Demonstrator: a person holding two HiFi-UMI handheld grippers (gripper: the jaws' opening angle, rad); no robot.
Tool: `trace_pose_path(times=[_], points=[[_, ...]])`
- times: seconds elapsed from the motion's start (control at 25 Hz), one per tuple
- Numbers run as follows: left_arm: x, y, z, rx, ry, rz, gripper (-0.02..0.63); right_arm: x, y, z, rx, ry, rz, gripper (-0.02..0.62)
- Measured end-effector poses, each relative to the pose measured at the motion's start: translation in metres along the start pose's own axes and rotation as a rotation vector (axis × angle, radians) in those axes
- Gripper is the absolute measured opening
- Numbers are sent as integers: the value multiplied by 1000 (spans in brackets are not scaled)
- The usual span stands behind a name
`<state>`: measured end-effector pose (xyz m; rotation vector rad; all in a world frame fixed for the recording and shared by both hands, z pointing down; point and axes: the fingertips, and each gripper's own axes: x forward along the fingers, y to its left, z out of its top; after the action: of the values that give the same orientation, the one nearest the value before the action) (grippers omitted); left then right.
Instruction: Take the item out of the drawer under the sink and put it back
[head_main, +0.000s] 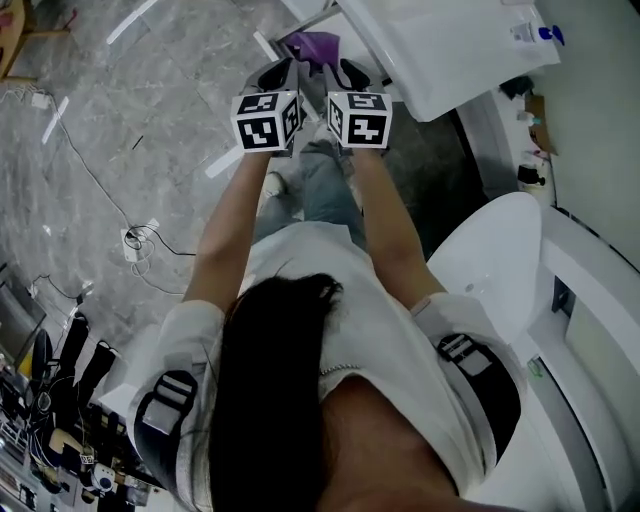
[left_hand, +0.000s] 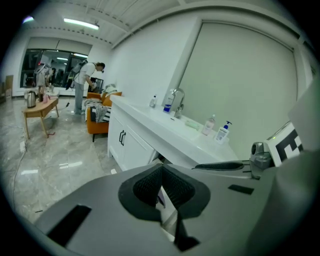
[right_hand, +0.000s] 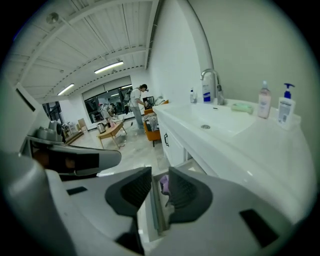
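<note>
- We hold two grippers of smooth grey plastic. Each one carries one cube with black and white square markers, and each jaw has a dark ribbed pad.
- The left gripper (left_hand: 163, 166) has its jaws together at the tips, with nothing between them.
- The right gripper (right_hand: 160, 170) has its jaws apart by a narrow gap, and they press on nothing.
- There is one purple item (head_main: 312, 45). It looks soft and crumpled. It lies inside the open white drawer (right_hand: 156, 206) under the sink, in front of both grippers and touched by neither.
- The counter (right_hand: 260, 145) is white, smooth and glossy, with one sunk basin.
- On it stand one curved chrome faucet (right_hand: 212, 82) and four bottles (right_hand: 286, 106); two of them have pumps.
- The floor (head_main: 130, 100) is polished grey, veined like marble.
</note>
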<state>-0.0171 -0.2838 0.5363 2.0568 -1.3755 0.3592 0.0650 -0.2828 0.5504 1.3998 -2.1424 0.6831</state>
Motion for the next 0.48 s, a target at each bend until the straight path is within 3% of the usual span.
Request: trace_pose_path(times=[0.08, 0.48], points=[[6, 7, 0, -4, 6, 11, 3, 12, -1, -1, -5, 16, 13, 112], [44, 37, -10, -26, 49, 57, 3, 78, -8, -18, -32, 125, 94, 249]])
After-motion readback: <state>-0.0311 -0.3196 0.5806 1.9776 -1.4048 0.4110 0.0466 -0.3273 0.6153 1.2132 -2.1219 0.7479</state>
